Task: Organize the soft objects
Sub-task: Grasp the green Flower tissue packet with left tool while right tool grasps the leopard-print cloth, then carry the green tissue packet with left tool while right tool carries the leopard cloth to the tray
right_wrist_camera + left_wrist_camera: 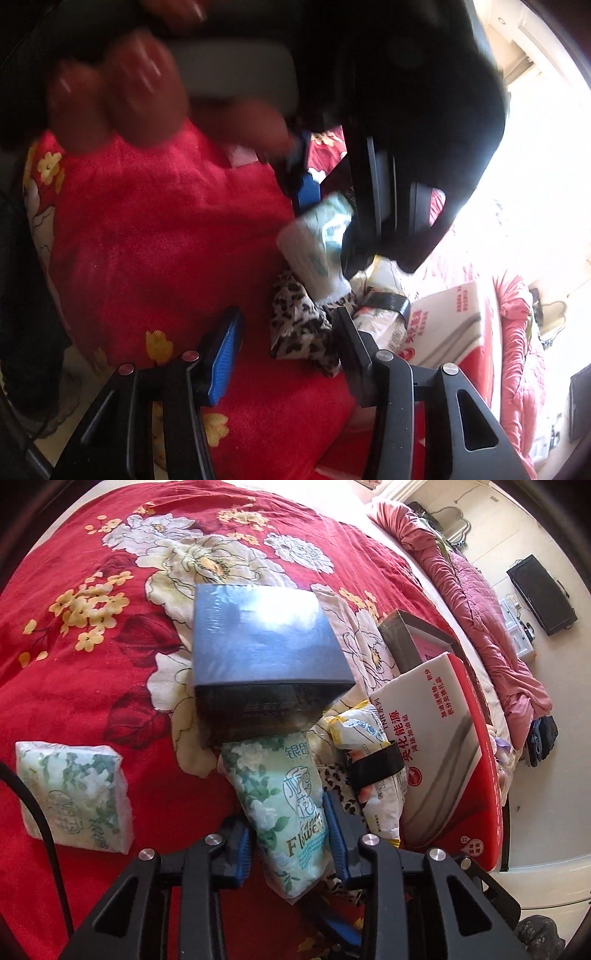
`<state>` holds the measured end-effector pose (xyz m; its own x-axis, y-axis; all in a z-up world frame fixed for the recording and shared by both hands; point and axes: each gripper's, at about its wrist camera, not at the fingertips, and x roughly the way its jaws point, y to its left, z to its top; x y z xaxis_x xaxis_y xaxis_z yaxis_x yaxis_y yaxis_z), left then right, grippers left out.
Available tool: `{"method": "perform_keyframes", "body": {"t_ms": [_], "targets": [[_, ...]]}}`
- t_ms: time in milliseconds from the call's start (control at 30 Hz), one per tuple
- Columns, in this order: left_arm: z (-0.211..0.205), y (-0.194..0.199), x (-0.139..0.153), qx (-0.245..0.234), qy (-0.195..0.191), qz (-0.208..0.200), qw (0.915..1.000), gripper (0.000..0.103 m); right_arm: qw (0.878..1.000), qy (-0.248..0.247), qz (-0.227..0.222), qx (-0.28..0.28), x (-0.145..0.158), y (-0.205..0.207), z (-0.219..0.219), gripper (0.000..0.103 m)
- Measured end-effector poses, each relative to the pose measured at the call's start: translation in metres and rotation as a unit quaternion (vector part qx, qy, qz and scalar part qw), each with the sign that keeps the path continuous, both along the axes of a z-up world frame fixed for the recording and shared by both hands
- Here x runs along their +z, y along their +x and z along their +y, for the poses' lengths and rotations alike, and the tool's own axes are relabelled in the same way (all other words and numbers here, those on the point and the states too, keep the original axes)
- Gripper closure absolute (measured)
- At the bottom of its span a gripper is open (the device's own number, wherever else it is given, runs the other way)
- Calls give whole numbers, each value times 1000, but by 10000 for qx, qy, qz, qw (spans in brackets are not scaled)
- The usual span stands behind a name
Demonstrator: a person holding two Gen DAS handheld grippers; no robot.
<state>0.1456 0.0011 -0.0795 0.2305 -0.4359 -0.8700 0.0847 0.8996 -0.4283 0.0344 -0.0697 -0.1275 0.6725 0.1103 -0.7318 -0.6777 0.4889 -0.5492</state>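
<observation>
Crinkly plastic tissue pack (284,812), floral print, sits lower centre of the left wrist view, long axis running up-frame, between the left gripper (290,836)'s blue ribbed pads, which are narrow and seem to pinch it; a dark glossy box (266,646) rests above. Right wrist view: leopard-print cloth (299,325) lies centre, toward the right finger of the right gripper (288,350), jaws half-wide, holding nothing; blur hides contact.

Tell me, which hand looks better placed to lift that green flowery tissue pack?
Probably the left: the left gripper already has its blue pads on both sides of the green flowery tissue pack. The right gripper sits by the leopard-print cloth.
</observation>
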Motion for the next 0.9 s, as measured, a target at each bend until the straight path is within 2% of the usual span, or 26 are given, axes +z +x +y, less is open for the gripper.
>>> {"method": "perform_keyframes", "body": {"t_ms": [233, 267, 300, 333, 400, 533, 700, 900], "targets": [[25, -15, 11, 181, 117, -93, 9997, 68, 9997, 191, 145, -71, -8, 10, -2, 55], [26, -17, 13, 174, 154, -122, 9997, 68, 9993, 294, 209, -98, -6, 11, -3, 60], [26, -19, 15, 177, 168, -141, 9996, 68, 9991, 340, 188, -164, -4, 14, -3, 77], [27, -21, 17, 174, 151, -163, 9996, 68, 9992, 292, 89, -267, -2, 20, -4, 91], [26, -24, 21, 151, 127, -215, 9996, 68, 9980, 474, 55, -414, 5, 27, -11, 92], [22, -28, 35, 134, 151, -379, 9991, 68, 9901, 1280, 83, -565, 37, 31, -31, 95], [20, -36, 55, 161, 134, -583, 9981, 68, 9676, 2356, 252, -869, 77, 36, -59, 95], [16, -43, 84, 221, 173, -891, 9956, 68, 9521, 2823, -52, -1172, 114, 35, -91, 95]]}}
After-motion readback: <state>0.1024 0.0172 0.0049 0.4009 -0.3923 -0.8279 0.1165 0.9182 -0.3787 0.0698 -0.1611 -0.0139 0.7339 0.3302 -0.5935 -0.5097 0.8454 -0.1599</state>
